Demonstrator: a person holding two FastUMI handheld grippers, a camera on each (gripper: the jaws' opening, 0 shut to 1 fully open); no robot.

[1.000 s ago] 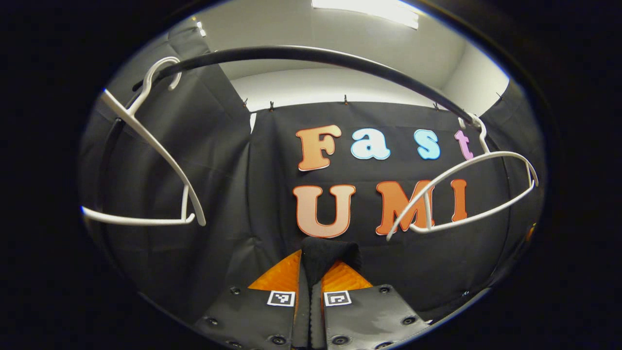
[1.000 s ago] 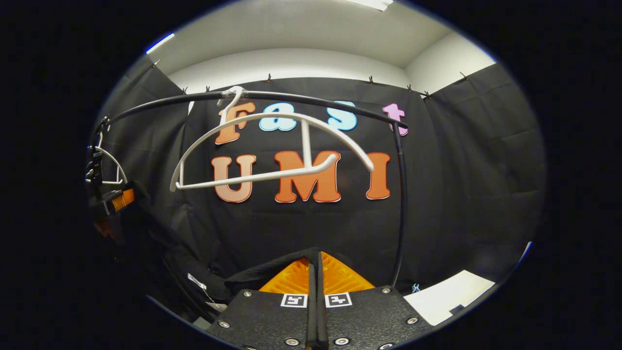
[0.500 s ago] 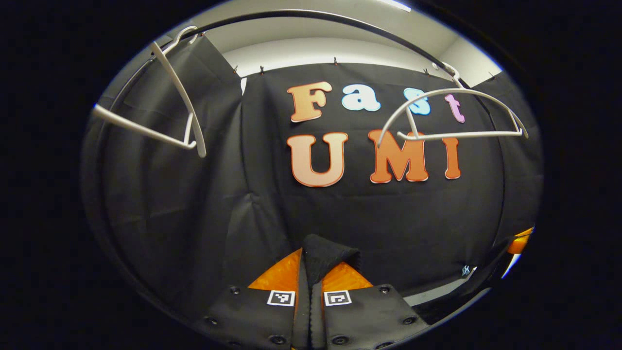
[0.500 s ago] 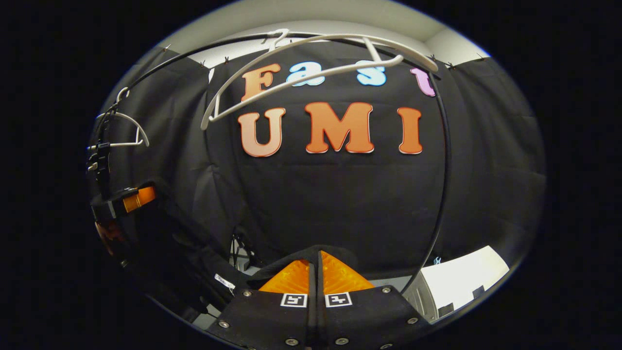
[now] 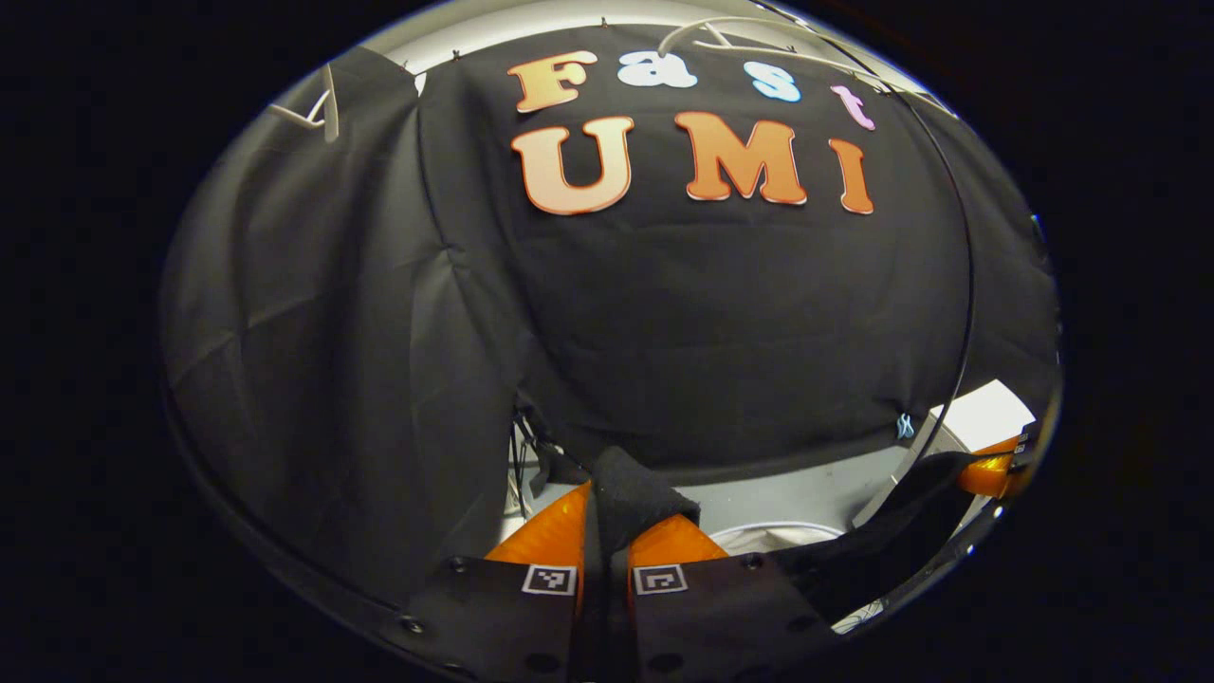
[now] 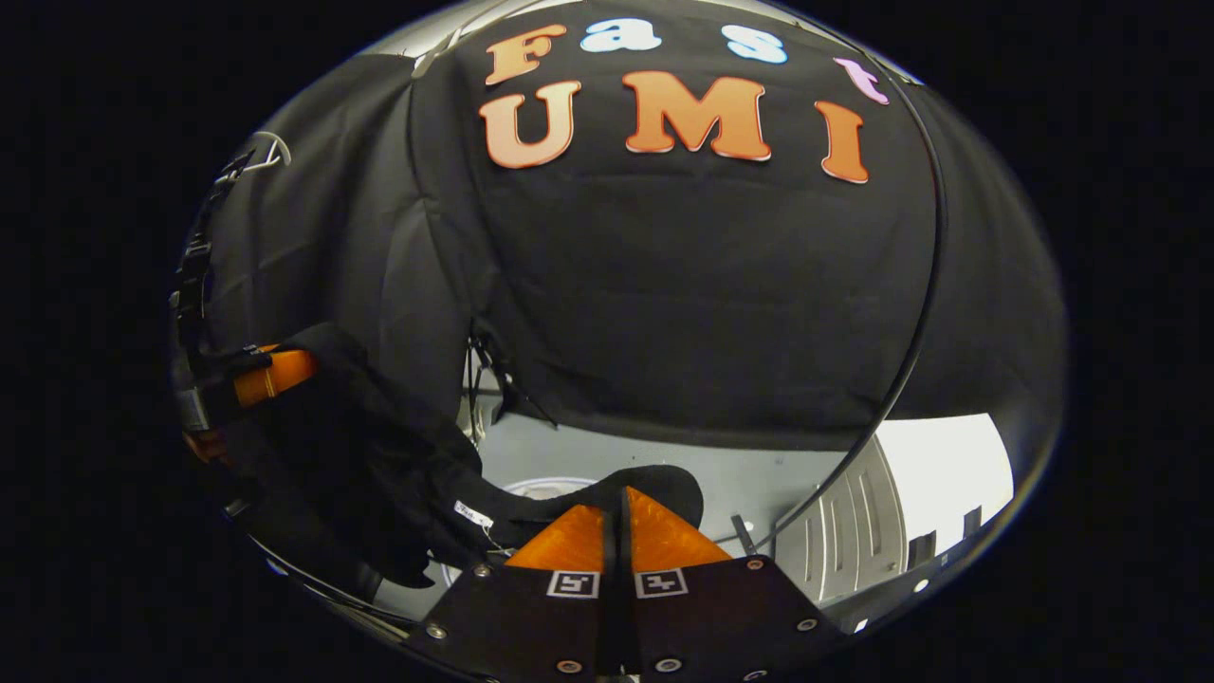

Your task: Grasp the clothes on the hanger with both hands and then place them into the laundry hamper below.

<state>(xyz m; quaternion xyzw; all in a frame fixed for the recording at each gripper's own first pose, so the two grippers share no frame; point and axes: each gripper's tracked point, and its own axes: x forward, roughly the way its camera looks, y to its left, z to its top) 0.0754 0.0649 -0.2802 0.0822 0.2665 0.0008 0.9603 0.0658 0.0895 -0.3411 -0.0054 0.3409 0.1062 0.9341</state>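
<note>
Fingers of the left gripper (image 5: 607, 517) and right gripper (image 6: 616, 520) pinch closed on the black garment (image 6: 379, 446), which drapes toward 9 o'clock.

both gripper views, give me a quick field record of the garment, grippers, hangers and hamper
garment: black garment, off the hangers, stretched between the two grippers
left gripper: shut on a fold of the garment
right gripper: shut on the garment's edge
hangers: bare white hanger high up in the left gripper view
rail: black rail curving down the right side
hamper: pale round rim below the grippers, probably the hamper; garment not yet inside
</note>
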